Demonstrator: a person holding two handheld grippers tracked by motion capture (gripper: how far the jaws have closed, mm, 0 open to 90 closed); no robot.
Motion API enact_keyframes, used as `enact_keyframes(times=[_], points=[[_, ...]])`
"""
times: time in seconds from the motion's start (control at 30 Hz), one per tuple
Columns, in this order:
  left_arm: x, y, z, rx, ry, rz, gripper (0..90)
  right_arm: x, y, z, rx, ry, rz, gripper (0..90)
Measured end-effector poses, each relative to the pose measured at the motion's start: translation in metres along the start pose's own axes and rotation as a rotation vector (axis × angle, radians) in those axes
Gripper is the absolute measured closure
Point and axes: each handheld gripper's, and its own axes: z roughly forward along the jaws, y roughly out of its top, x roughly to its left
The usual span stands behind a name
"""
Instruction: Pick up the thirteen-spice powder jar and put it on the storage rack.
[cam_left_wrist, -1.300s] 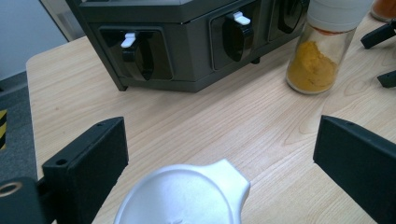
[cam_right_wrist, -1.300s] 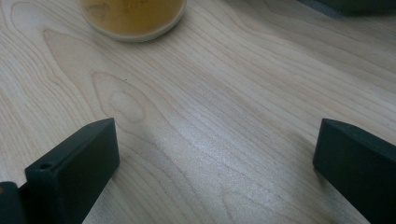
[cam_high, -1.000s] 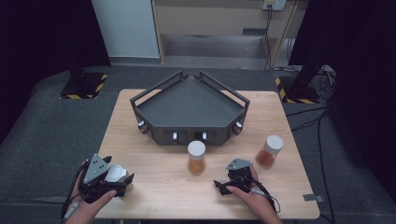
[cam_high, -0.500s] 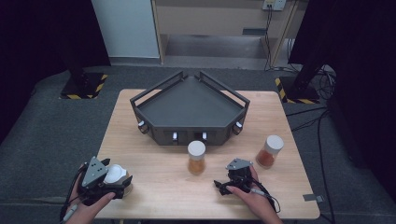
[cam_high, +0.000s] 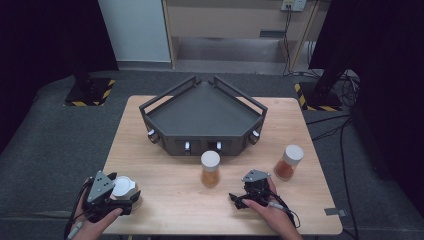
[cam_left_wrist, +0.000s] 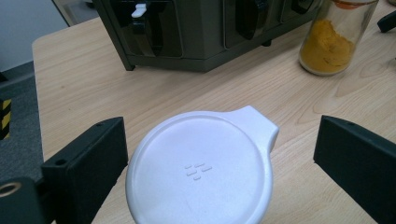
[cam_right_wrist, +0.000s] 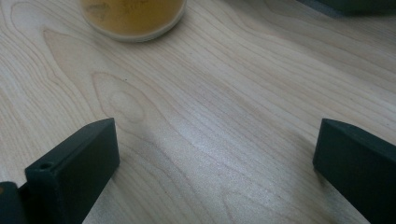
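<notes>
**Left jaws bracket the white-lidded jar, grasp not yet made**

The step in hand looks like the approach to a grasp; the left gripper (cam_high: 111, 196) stands over the white-lidded jar (cam_left_wrist: 201, 172) at the near left corner of the table (cam_high: 165, 165), its jaws spread wide with the lid between them; the left jaw sits just beside the lid's rim, the right jaw well apart from it, so the jar lies off-centre toward the left jaw. The next move, as I judge it, calls for shifting the gripper so the lid sits midway, lowering past the lid to the body, then closing evenly.

The lid is round, matt white, with a small tab jutting toward the upper right and a faint embossed mark at its centre; the jar's body is hidden beneath it.

The right gripper (cam_high: 250, 192) rests low over bare wood, jaws apart and holding nothing; ahead of its left jaw stands the yellow-powder jar (cam_high: 210, 169), clear of both jaws. Beyond it sits the dark tray rack (cam_high: 202, 107).
</notes>
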Motion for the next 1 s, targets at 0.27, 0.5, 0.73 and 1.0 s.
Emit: enact_keyframes(times=[0.27,0.5,0.73,1.0], points=[[0.001,-0.004,0.001,0.0,0.004,-0.003,1.8,0.0,0.0,0.0,0.0,0.0,0.0,0.5],[0.001,-0.008,0.002,-0.001,0.004,-0.002,1.8,0.0,0.0,0.0,0.0,0.0,0.0,0.5],[0.002,-0.017,0.004,0.0,0.005,-0.015,1.7,0.0,0.0,0.0,0.0,0.0,0.0,0.5],[0.001,-0.026,0.008,-0.005,0.005,-0.028,1.7,0.0,0.0,0.0,0.0,0.0,0.0,0.5]])
